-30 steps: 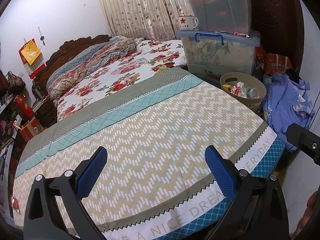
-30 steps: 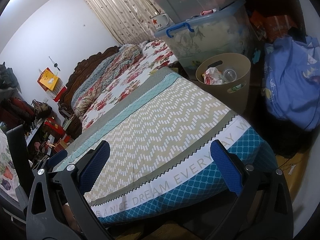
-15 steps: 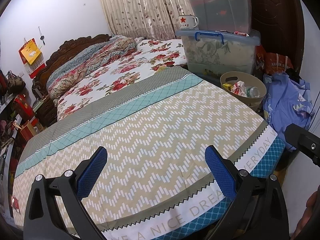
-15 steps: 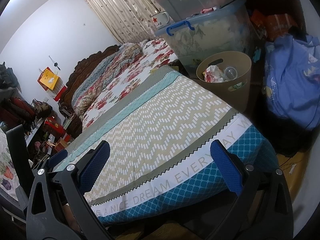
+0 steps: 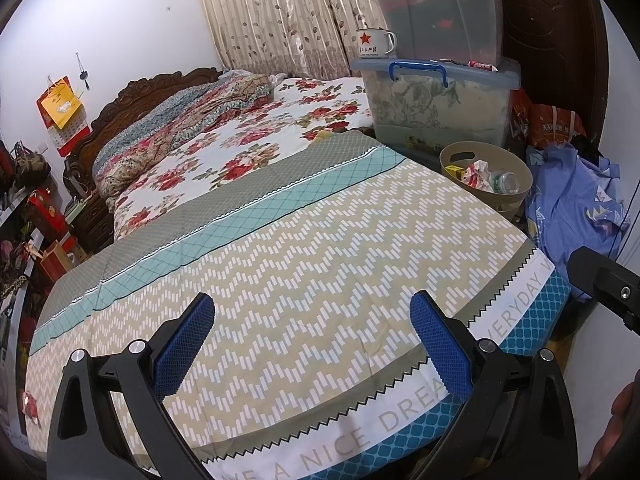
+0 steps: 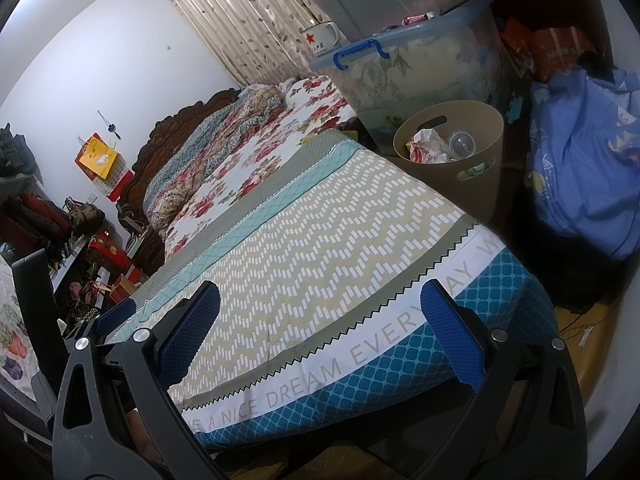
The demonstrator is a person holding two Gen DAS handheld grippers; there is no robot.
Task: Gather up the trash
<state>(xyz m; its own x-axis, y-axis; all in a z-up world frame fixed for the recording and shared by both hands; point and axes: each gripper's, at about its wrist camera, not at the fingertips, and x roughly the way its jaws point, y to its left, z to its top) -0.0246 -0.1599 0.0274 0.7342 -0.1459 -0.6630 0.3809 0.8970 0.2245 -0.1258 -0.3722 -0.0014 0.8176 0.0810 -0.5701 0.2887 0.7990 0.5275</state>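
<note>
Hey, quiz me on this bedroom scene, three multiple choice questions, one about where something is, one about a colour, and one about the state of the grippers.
1. Where does the enamel mug stand?
A. on the lid of the lower storage box
B. on the bed
C. inside the bin

2. What colour is the trash bin?
A. red
B. beige
C. black

3. How are the left gripper and right gripper set?
A. both shut on trash
B. left shut, right open
C. both open and empty

Answers: 1 A, the mug sits on the lid beside the upper box; 2 B, its wall is plain beige; 3 C, the bedspread shows between the spread blue pads of each.
</note>
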